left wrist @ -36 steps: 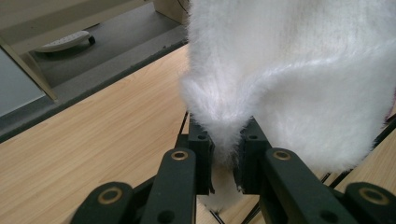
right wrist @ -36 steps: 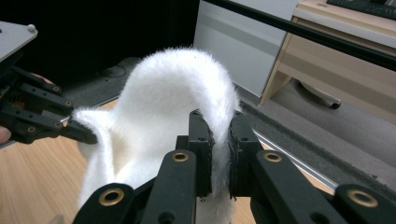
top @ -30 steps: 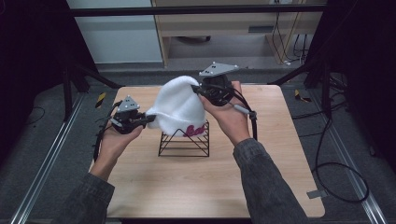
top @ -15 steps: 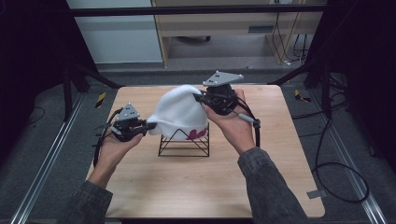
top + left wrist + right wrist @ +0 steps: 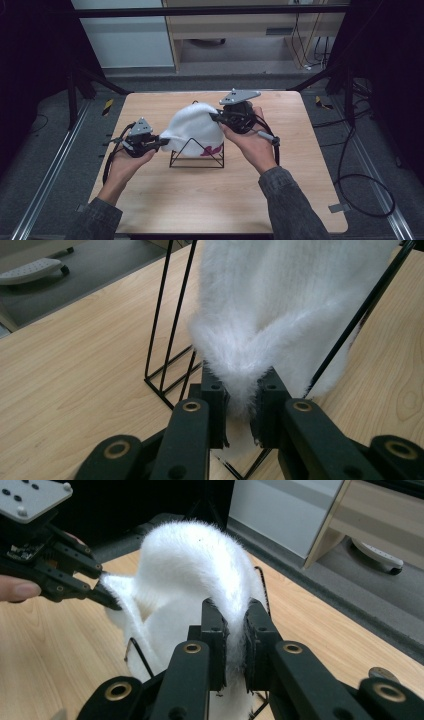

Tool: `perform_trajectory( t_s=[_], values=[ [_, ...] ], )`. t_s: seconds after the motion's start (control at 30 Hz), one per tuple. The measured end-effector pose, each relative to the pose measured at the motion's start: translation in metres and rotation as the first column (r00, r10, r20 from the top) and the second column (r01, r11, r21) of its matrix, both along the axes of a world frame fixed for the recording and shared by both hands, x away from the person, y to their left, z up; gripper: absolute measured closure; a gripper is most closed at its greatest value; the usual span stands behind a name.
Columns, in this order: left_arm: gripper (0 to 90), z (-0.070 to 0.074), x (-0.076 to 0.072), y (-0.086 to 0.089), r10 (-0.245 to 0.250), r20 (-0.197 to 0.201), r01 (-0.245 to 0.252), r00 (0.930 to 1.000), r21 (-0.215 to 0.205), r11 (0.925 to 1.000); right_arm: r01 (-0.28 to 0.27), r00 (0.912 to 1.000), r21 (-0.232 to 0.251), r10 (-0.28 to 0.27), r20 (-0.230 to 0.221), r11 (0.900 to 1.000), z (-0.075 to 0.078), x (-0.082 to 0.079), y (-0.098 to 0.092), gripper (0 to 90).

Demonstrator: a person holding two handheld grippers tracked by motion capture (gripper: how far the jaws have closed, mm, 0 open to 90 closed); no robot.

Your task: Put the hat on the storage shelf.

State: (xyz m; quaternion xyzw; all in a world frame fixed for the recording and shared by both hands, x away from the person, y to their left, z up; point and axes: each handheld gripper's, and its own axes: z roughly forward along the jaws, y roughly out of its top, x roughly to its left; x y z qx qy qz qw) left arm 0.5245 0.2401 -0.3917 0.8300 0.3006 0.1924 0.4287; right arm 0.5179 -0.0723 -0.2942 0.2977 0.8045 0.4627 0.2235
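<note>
Hat (image 5: 192,131) and wire stand (image 5: 197,156) sit together at the middle of the counter (image 5: 280,200), the white fuzzy hat draped over the top of the black stand with a pink mark showing low on its near-right side. You have its brim stretched between your two tools. Your left hand-held gripper (image 5: 162,142) comes in from the left and is clamped narrow on a tuft of the brim; in the left gripper view the fur bunches between the jaws (image 5: 240,412) just in front of the stand's slanted wires. Your right hand-held gripper (image 5: 216,117) is on the far-right side, held higher, and its jaws are likewise pinched tight on a fold of the rim (image 5: 234,652), with the other tool visible beyond the hat at the upper left of that view (image 5: 102,597).

Gripping at two opposite points makes sense here: it holds the opening spread so the soft knit can pass over the peak of the frame instead of collapsing on one side. The left edge sits lower than the right, so the hat hangs tilted, its crown bulging toward the far side. Judging by that, you are partway through seating it on the stand. The stand looks light and rests free on the wood, so an uneven pull could drag or tip it; keep the tension balanced across both sides.
</note>
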Motion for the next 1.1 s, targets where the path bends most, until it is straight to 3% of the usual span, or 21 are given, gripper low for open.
perform_trajectory(
  t_s=[0.63,1.1],
  values=[
    [79.1,-0.021,-0.005,0.004,-0.011,-0.031,0.011,0.9995,0.008,0.9999,-0.012,0.9991,-0.022,0.011,-0.042,1.000,-0.018,-0.001,0.005,82.0],
    [79.2,-0.032,-0.007,0.008,-0.011,-0.049,0.011,0.9987,-0.002,0.9999,-0.026,0.9988,-0.039,0.024,-0.043,0.999,-0.023,-0.002,0.014,82.0]
  ],
)
